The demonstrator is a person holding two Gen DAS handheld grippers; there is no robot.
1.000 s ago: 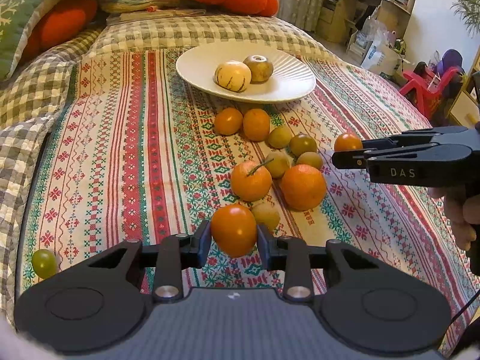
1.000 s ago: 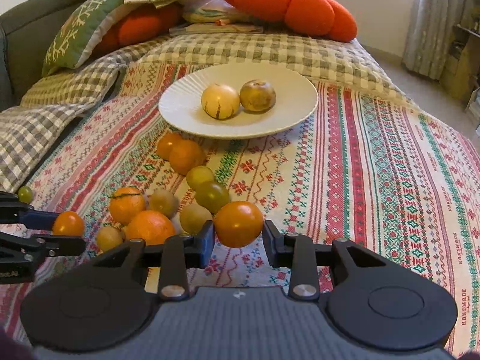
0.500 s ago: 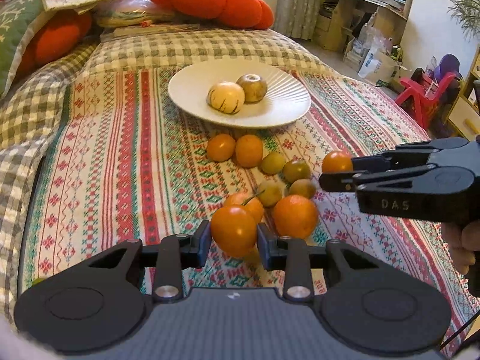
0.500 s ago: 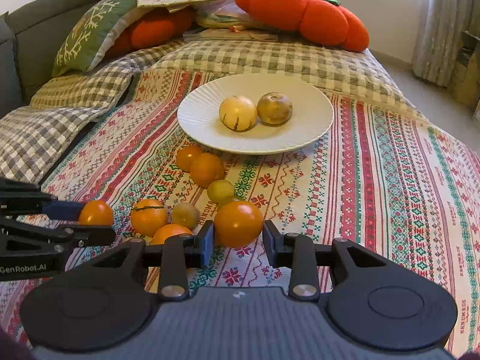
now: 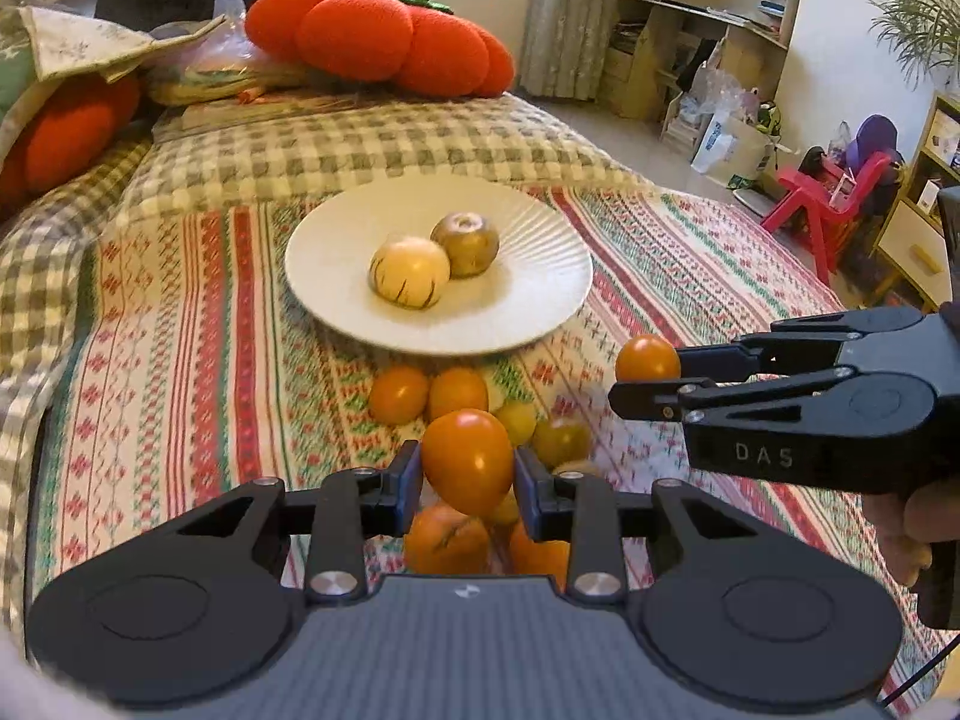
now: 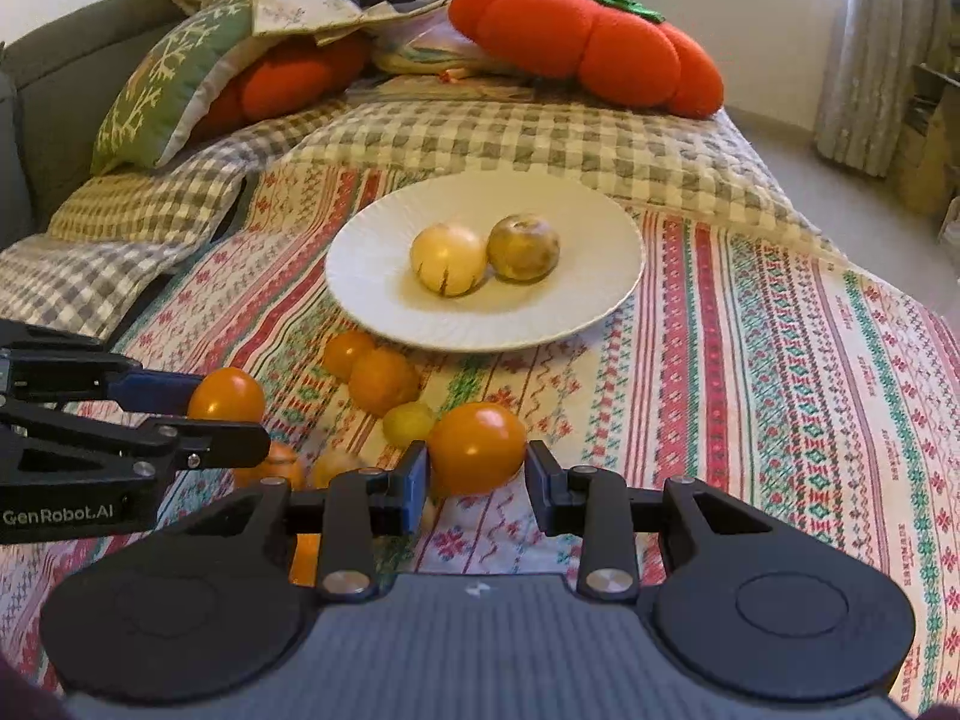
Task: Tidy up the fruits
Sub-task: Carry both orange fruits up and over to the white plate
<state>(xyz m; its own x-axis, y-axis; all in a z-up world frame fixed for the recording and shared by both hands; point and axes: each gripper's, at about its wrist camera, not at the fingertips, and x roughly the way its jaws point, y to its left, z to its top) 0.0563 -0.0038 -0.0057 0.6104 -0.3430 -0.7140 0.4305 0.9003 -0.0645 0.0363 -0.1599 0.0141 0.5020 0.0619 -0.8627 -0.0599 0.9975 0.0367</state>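
Both our tongs, left tongs (image 5: 467, 474) and right tongs (image 6: 477, 468), each clamp a round orange tomato; the white ribbed plate (image 5: 336, 300) lies straight ahead beyond them, about equally near both.

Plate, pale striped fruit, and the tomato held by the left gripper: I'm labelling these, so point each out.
plate (image 5: 528, 312), left wrist view, bare front-right rim.
pale striped fruit (image 5: 410, 272), left wrist view, middle of its skin.
tomato (image 5: 467, 461), left wrist view, centre, between the fingers.
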